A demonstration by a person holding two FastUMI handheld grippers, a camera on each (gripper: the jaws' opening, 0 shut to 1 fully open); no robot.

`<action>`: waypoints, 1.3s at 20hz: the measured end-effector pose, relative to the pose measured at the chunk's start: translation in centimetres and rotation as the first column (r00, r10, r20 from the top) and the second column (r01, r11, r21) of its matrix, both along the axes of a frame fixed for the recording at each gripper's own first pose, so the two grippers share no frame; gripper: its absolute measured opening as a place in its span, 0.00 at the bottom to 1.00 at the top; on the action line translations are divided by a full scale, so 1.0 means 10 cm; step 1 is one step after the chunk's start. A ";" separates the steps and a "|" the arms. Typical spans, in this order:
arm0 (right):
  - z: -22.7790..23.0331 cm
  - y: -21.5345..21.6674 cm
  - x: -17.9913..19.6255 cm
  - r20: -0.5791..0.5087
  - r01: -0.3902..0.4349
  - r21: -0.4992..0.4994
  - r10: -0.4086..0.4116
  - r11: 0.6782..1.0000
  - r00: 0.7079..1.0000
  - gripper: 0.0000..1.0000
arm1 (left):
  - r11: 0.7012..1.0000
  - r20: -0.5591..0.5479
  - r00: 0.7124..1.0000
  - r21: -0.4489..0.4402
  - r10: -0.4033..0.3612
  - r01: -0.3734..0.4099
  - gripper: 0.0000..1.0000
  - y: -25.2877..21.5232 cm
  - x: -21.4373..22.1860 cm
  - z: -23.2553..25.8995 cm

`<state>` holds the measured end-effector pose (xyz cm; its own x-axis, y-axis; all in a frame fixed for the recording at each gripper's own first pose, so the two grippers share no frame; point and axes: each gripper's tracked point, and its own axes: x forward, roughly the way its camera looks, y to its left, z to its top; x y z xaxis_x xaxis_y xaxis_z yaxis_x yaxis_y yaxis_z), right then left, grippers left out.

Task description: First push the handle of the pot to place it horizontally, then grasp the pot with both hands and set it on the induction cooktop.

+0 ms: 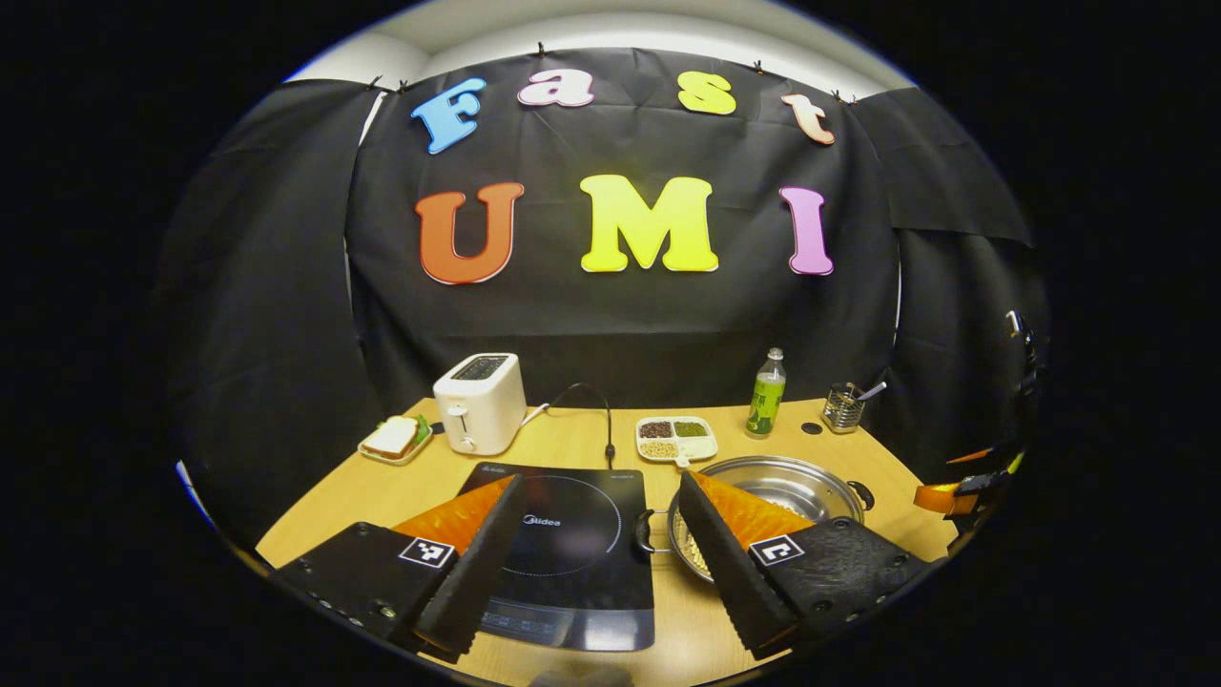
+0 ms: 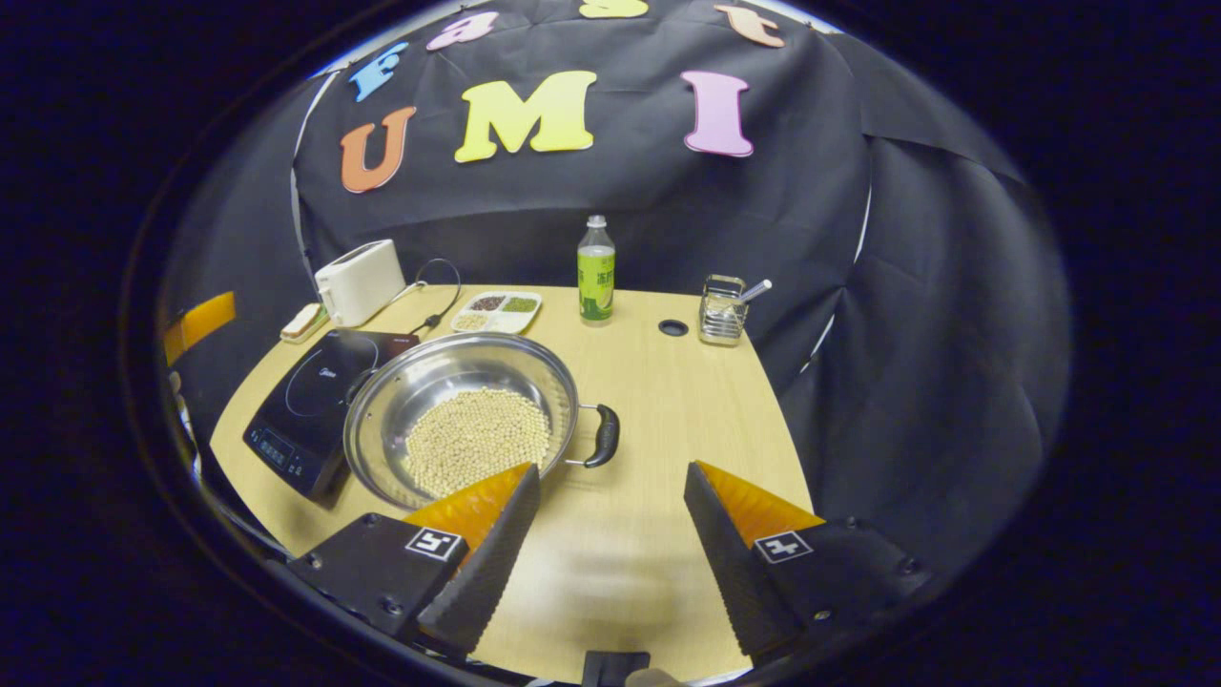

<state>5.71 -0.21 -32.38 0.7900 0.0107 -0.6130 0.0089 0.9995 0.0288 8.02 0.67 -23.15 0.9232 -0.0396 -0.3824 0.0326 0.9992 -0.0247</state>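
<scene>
Your left gripper (image 1: 596, 534) and right gripper (image 2: 610, 520): both spread wide, holding nothing. Pot (image 2: 458, 401) sits beside induction cooktop (image 1: 572, 534), seemingly touching, near worktop's (image 2: 668, 401) front edge.

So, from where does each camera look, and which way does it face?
Left gripper view: rides the left gripper, above the table's near edge, facing the induction cooktop and back wall; its own two fingers show, open.
Right gripper view: rides the right gripper, facing bare table right of the pot; its own fingers show, open.
Shared: pot, cooktop, toaster, bottle.
</scene>
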 end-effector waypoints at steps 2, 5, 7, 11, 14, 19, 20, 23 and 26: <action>-0.10 0.04 0.11 -0.016 -0.006 0.029 0.006 1.000 1.000 0.96 | 1.000 -0.049 0.999 -0.011 -0.002 0.002 0.97 -0.09 0.11 -0.29; -0.26 0.05 0.31 -0.049 -0.004 0.055 0.006 0.999 0.999 0.96 | 1.000 -0.120 0.993 0.007 -0.010 0.011 0.96 -0.25 0.29 -0.68; -0.38 0.05 0.43 -0.077 -0.010 0.066 0.015 0.998 0.997 0.96 | 1.000 -0.163 0.987 0.023 -0.011 0.015 0.96 -0.33 0.39 -0.93; -0.66 0.11 0.64 -0.141 -0.035 0.089 0.048 0.995 0.989 0.96 | 0.999 -0.236 0.972 0.030 -0.008 0.015 0.97 -0.44 0.57 -1.31; -0.79 0.19 0.78 -0.163 -0.064 0.089 0.078 0.994 0.983 0.93 | 0.999 -0.280 0.960 0.043 0.001 0.011 0.97 -0.45 0.67 -1.50; -0.96 0.26 0.92 -0.200 -0.085 0.090 0.102 0.992 0.975 0.92 | 0.999 -0.351 0.937 0.050 0.005 0.013 0.97 -0.49 0.73 -1.77; -0.99 0.27 0.94 -0.206 -0.086 0.093 0.104 0.992 0.973 0.92 | 0.999 -0.361 0.933 0.049 0.005 0.014 0.93 -0.49 0.74 -1.80; -1.07 0.26 0.97 -0.232 -0.095 0.094 0.115 0.991 0.966 0.92 | 0.998 -0.379 0.925 0.058 0.010 0.013 0.90 -0.54 0.77 -1.85; -1.15 0.30 0.97 -0.262 -0.104 0.103 0.128 0.989 0.956 0.84 | 0.995 -0.389 0.921 0.096 0.023 0.015 0.87 -0.54 0.77 -1.87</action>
<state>15.45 2.81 -43.86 0.5874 0.1556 -0.7942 -0.0877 0.9878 0.1288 15.70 -4.70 -41.90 0.7009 0.0179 -0.7130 0.0358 0.9975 0.0602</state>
